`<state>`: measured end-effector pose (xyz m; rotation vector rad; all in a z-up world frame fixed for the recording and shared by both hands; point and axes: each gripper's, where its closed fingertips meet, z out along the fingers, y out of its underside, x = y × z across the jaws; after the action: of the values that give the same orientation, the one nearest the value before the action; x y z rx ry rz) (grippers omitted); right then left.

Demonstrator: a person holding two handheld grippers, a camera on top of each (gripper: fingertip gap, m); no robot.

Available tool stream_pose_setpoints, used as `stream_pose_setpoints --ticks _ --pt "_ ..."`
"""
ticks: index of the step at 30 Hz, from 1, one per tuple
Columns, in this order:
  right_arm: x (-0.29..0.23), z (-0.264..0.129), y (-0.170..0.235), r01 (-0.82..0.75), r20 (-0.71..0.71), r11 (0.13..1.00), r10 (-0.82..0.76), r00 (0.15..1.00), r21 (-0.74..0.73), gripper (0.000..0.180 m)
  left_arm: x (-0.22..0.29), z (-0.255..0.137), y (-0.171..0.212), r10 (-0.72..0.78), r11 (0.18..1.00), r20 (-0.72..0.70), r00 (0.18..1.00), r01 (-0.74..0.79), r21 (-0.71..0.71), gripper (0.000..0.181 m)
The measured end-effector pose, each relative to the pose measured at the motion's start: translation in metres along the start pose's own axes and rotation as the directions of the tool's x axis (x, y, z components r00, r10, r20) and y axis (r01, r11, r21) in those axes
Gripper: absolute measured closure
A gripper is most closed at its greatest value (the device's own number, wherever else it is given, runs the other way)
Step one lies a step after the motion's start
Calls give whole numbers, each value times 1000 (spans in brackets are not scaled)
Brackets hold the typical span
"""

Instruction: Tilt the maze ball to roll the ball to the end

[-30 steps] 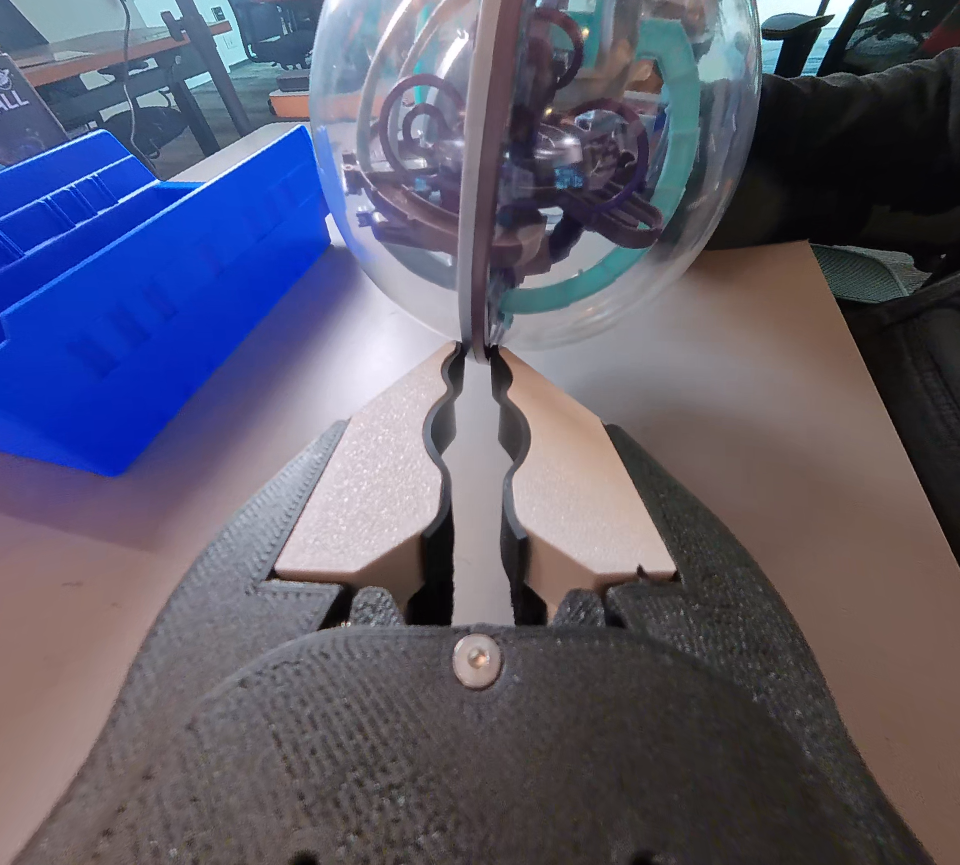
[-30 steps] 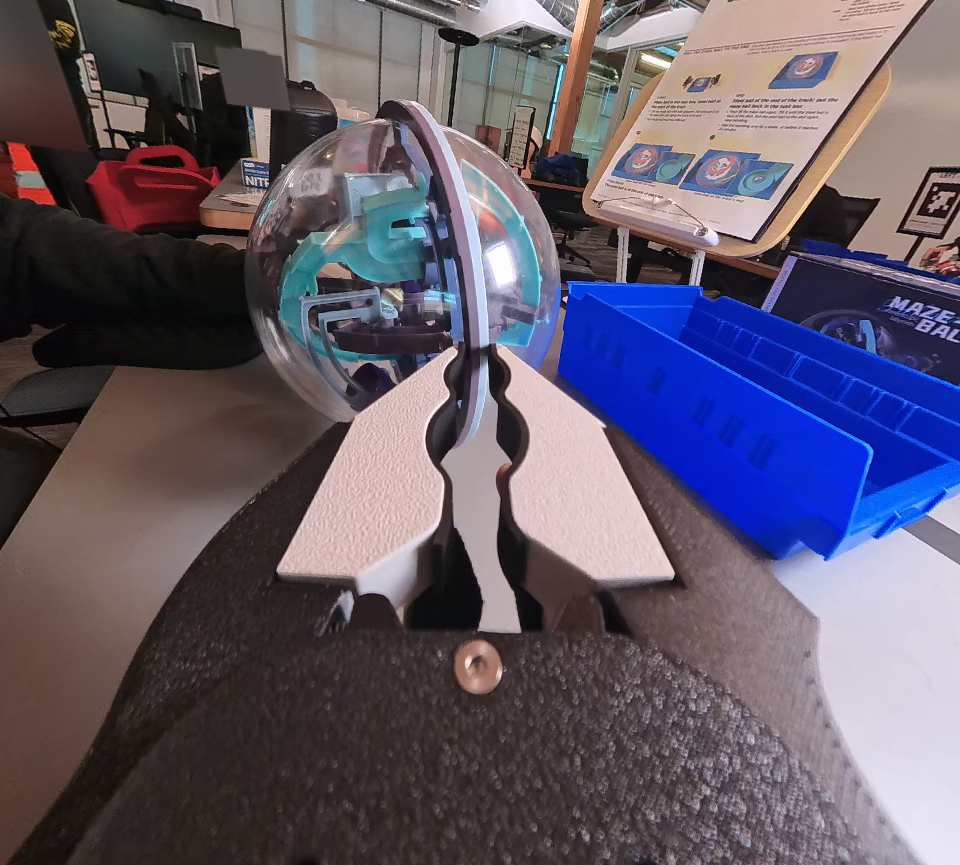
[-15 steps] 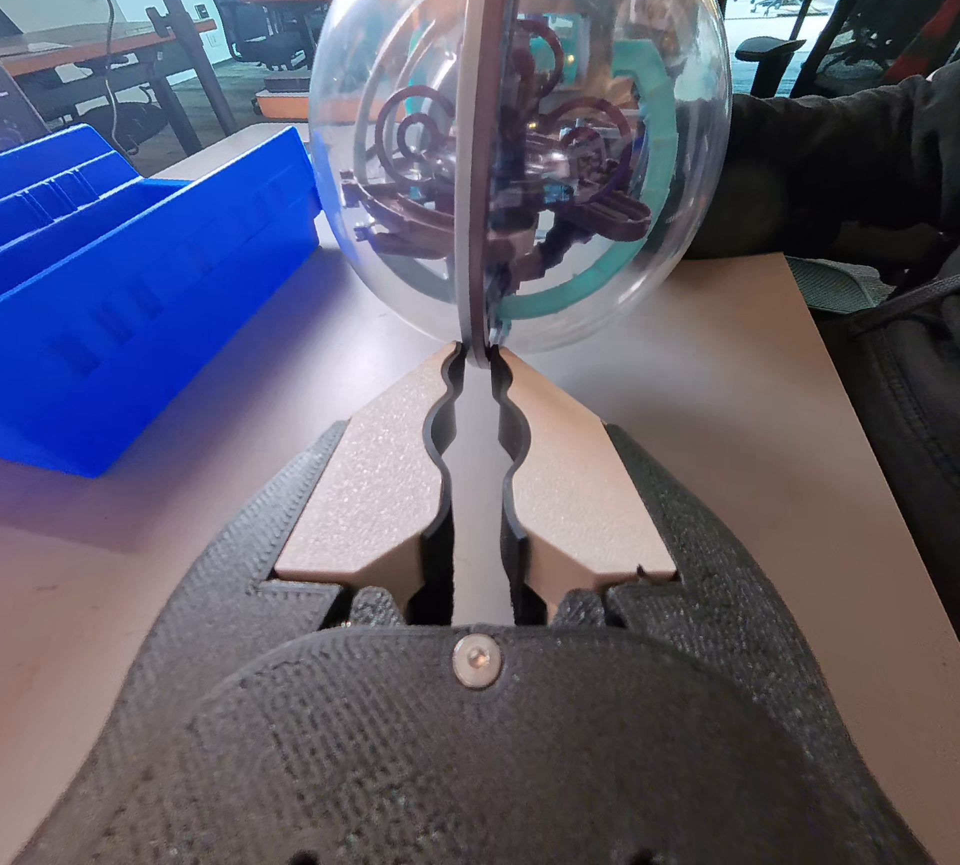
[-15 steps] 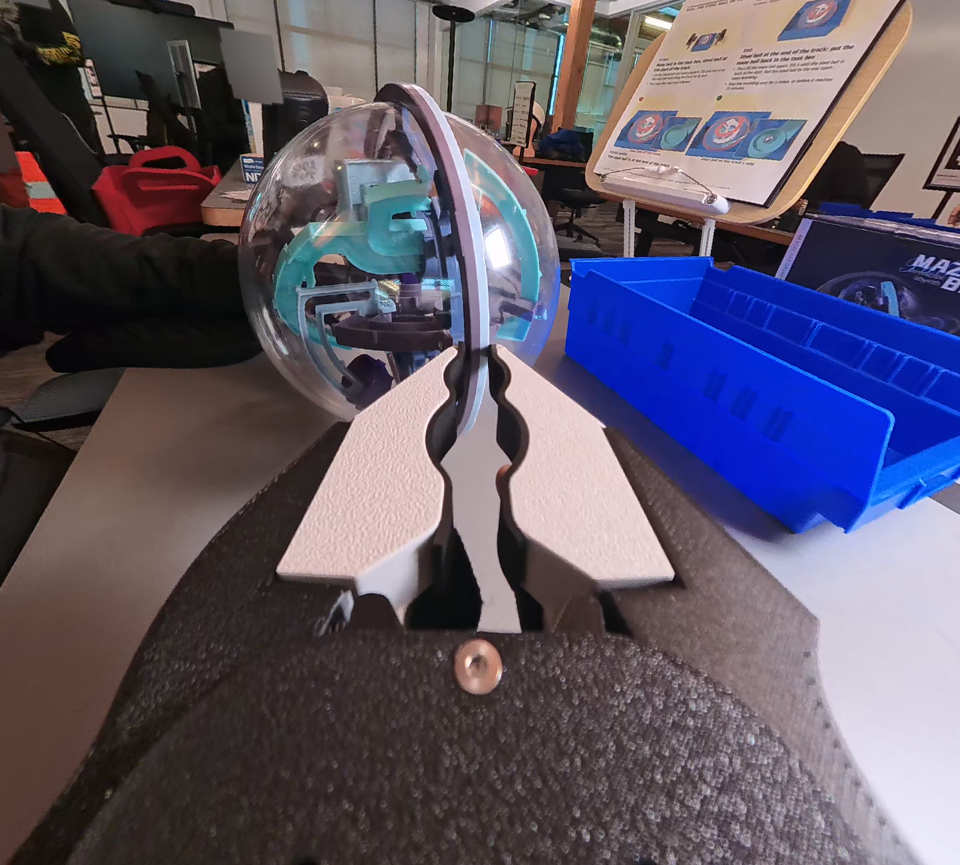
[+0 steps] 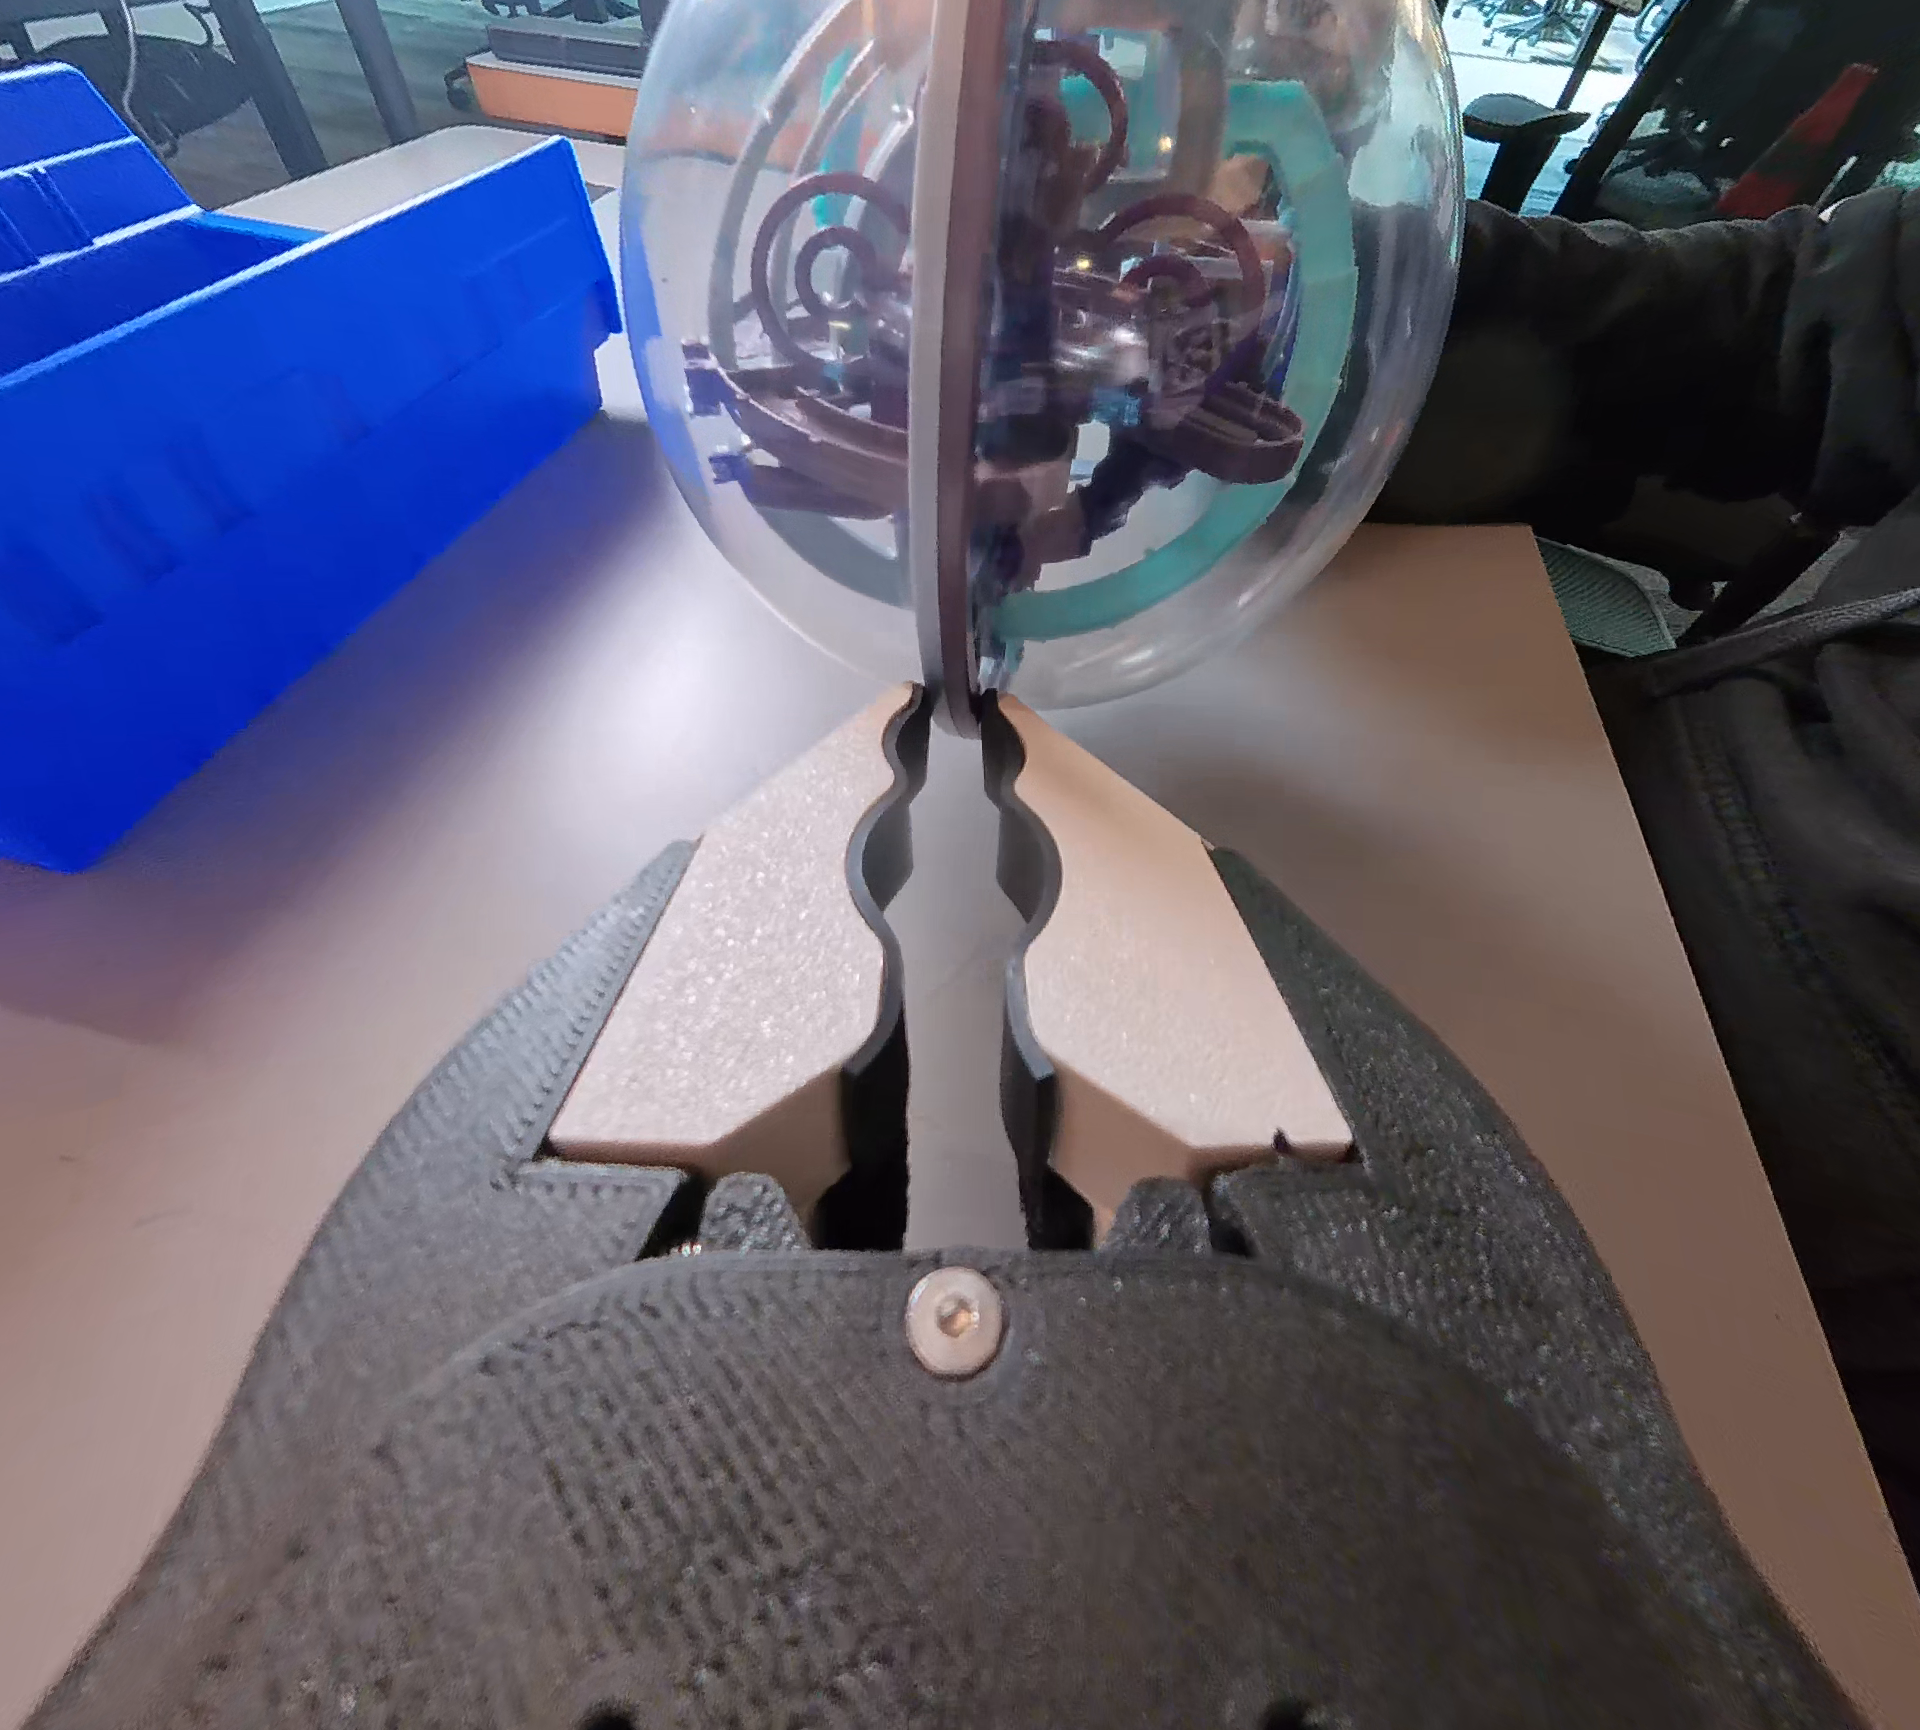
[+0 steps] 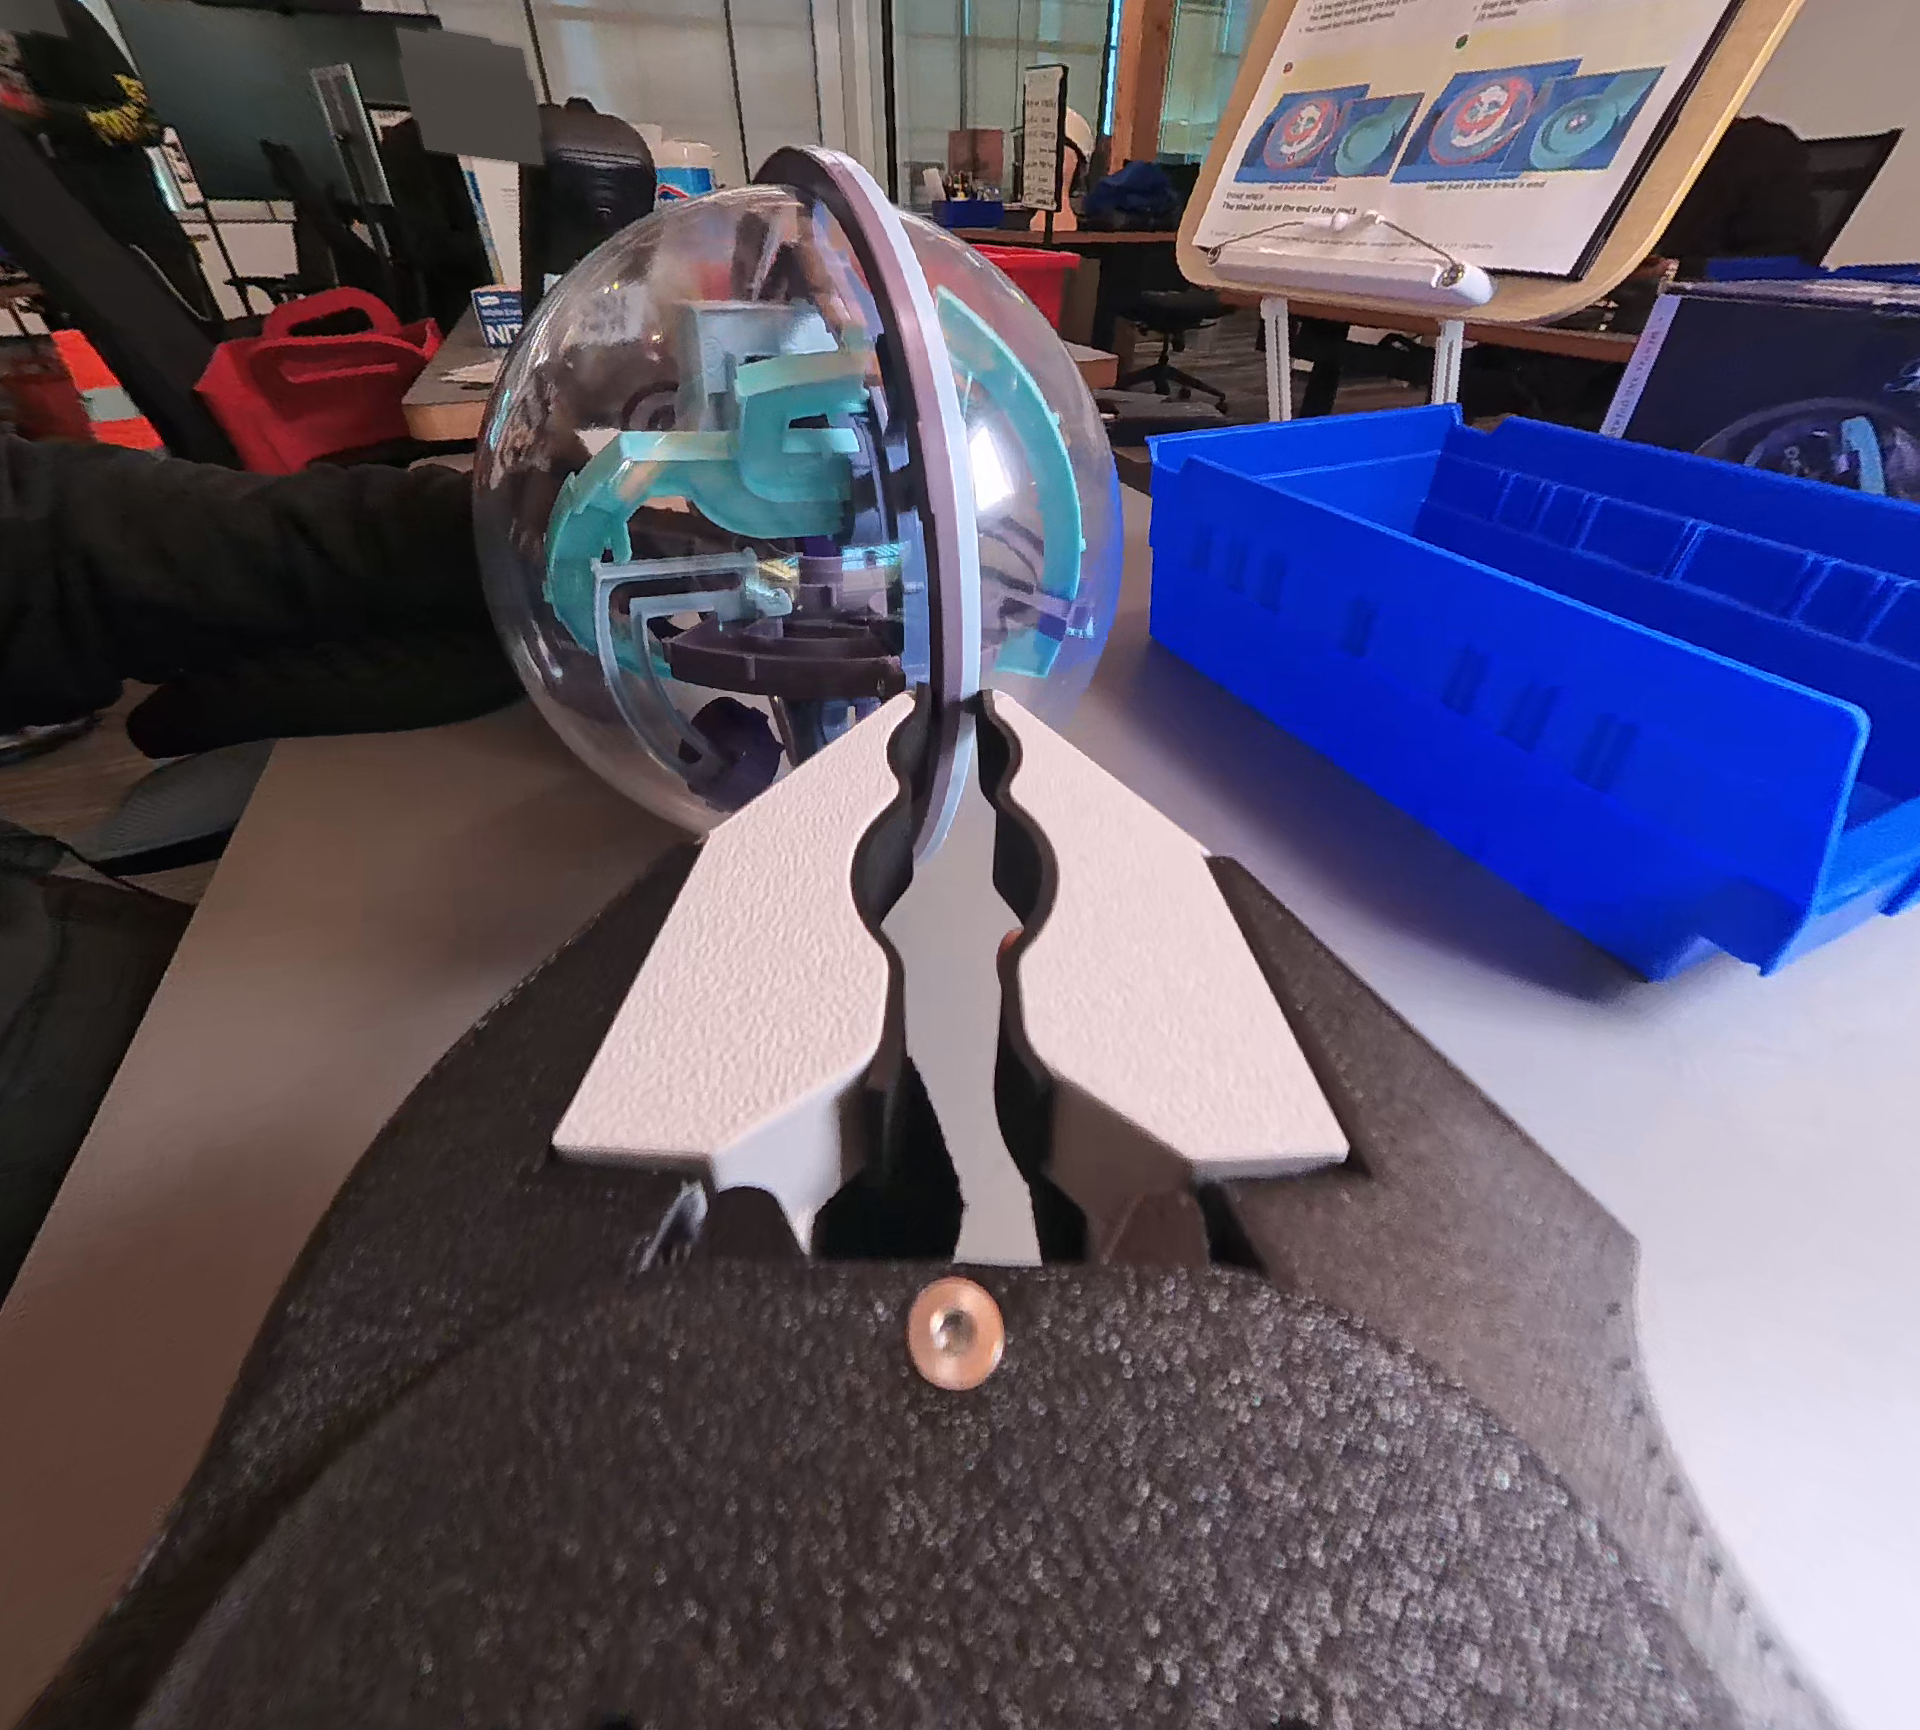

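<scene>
The left gripper [image 5: 954, 709] is clenched on the grey rim that runs round the maze ball [image 5: 1039, 246], its fingertips pinching the lower edge of that rim. The right gripper [image 6: 945, 714] grips the same rim from the opposite side, with the rim sunk a little deeper between its fingers. The maze ball is a clear sphere with teal and dark purple tracks inside; it is held up off the surface [image 5: 1403, 849], rim nearly upright with a slight lean. The small ball within is too hard to make out among the tracks.

A pale surface spreads below. A blue bin [image 6: 1538, 672] rests on it, near the maze ball, at right in the right wrist view. A dark sleeve [image 5: 1662, 350] lies across the far edge of the surface. Farther off stands a tilted board with a printed sheet [image 6: 1538, 39], then desks, office chairs and a red bin [image 6: 312, 381].
</scene>
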<state>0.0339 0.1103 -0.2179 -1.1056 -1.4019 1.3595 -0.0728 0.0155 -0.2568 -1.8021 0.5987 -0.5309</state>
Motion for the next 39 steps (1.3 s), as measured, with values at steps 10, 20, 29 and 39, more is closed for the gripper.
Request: stream_pose_setpoints --ticks 10,20,29,39 --pt "2 0 4 -26 -3 999 26 1000 -27 174 0 1 3 -66 998 -22 998 66 -5 173" --pt "3 0 9 -58 1 997 58 998 -52 174 -1 3 6 -99 995 -32 995 98 -21 173" --pt "6 1 17 -112 1 990 112 994 -90 174 -1 6 14 -204 977 -40 978 201 -67 172" --pt "9 3 25 -141 -13 981 140 990 -133 174 -1 9 21 -279 956 -43 959 274 -104 172"
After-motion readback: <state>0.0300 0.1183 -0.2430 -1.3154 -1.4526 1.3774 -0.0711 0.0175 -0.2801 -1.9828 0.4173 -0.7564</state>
